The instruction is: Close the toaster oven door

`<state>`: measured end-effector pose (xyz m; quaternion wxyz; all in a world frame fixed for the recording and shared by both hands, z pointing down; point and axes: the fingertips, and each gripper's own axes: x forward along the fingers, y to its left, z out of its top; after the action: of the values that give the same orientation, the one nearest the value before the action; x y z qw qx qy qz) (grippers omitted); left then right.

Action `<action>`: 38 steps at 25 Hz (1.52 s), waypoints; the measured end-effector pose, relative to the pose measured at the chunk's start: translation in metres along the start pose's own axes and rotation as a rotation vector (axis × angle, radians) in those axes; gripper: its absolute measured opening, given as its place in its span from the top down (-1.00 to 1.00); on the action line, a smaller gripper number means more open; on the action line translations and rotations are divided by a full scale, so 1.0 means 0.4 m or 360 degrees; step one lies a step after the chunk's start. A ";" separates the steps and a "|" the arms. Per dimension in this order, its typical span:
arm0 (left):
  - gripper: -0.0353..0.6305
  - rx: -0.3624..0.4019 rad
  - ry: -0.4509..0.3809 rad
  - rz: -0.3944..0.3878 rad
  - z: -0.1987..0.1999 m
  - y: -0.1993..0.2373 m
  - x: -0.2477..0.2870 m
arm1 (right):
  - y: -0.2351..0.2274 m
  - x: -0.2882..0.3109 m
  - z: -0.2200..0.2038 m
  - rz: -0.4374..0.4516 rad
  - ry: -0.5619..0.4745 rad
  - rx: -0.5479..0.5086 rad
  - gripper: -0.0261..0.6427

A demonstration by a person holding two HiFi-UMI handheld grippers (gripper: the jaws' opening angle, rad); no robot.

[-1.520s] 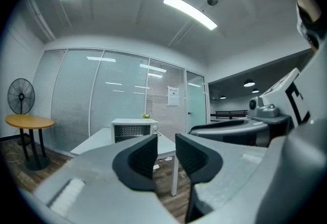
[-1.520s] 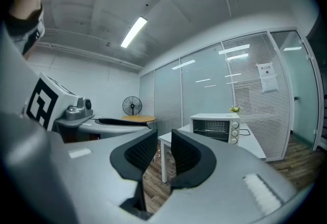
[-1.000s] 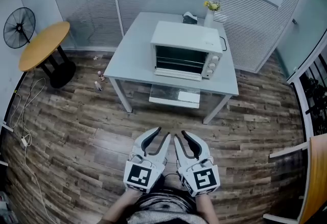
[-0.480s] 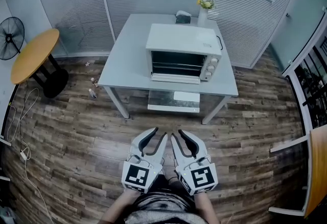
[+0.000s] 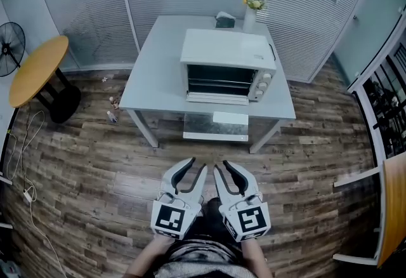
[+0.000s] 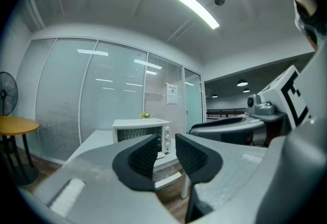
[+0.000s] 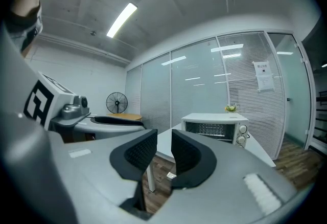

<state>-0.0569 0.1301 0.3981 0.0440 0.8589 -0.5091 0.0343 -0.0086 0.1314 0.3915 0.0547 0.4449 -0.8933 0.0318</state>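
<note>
A white toaster oven [image 5: 228,61] stands on a pale grey table [image 5: 152,80] some way ahead of me. Its glass door [image 5: 216,125] is folded down flat and juts out past the table's front edge. The oven also shows far off in the left gripper view [image 6: 142,133] and in the right gripper view [image 7: 213,128]. Both grippers hover low over the wood floor, close to my body and far from the oven. My left gripper [image 5: 198,165] [image 6: 166,154] is open with nothing between its pads. My right gripper [image 5: 222,167] [image 7: 164,151] is open too, and holds nothing.
A round wooden side table [image 5: 38,70] and a black fan [image 5: 7,48] stand at the left. A vase of yellow flowers [image 5: 252,13] and a small box [image 5: 223,16] sit behind the oven. A cable [image 5: 25,162] lies on the floor; metal framing [image 5: 365,175] stands at right.
The head view has shifted, so the table and oven sit a little higher and further left in the picture. Both grippers keep their place and their gap.
</note>
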 end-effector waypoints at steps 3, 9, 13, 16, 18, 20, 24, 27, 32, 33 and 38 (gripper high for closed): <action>0.59 0.0002 -0.0001 0.0006 0.002 0.011 0.017 | -0.012 0.016 0.001 0.0006 0.0002 0.0002 0.67; 0.59 0.0060 0.0008 -0.0006 -0.001 0.042 0.078 | -0.057 0.068 0.003 0.0015 0.0013 0.0004 0.67; 0.59 0.0077 0.0017 -0.0006 0.003 0.067 0.137 | -0.101 0.120 0.008 0.0024 0.0011 0.0006 0.67; 0.59 0.0070 0.0020 0.0000 0.010 0.090 0.185 | -0.131 0.163 0.015 0.0037 0.0009 0.0004 0.67; 0.59 0.0049 0.0020 0.0003 0.016 0.102 0.217 | -0.152 0.190 0.021 0.0041 0.0005 0.0005 0.67; 0.59 0.0005 0.0020 0.0014 0.025 0.114 0.250 | -0.173 0.217 0.028 0.0049 0.0001 0.0010 0.67; 0.59 0.0067 0.0026 0.0009 0.031 0.143 0.308 | -0.214 0.268 0.033 0.0076 0.0017 0.0014 0.67; 0.59 0.0008 0.0028 0.0034 0.037 0.162 0.348 | -0.242 0.304 0.035 0.0091 0.0022 0.0022 0.68; 0.59 0.0053 0.0037 0.0028 0.039 0.184 0.412 | -0.287 0.353 0.037 0.0123 0.0041 0.0004 0.69; 0.59 0.0073 0.0039 0.0023 0.039 0.188 0.424 | -0.295 0.362 0.038 0.0126 0.0045 0.0000 0.69; 0.59 0.0041 0.0071 0.0031 0.035 0.197 0.487 | -0.345 0.397 0.030 0.0135 0.0077 -0.0006 0.72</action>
<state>-0.0326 -0.0789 0.4076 0.0440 0.8535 -0.5158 0.0603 0.0059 -0.0787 0.4009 0.0757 0.4056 -0.9099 0.0433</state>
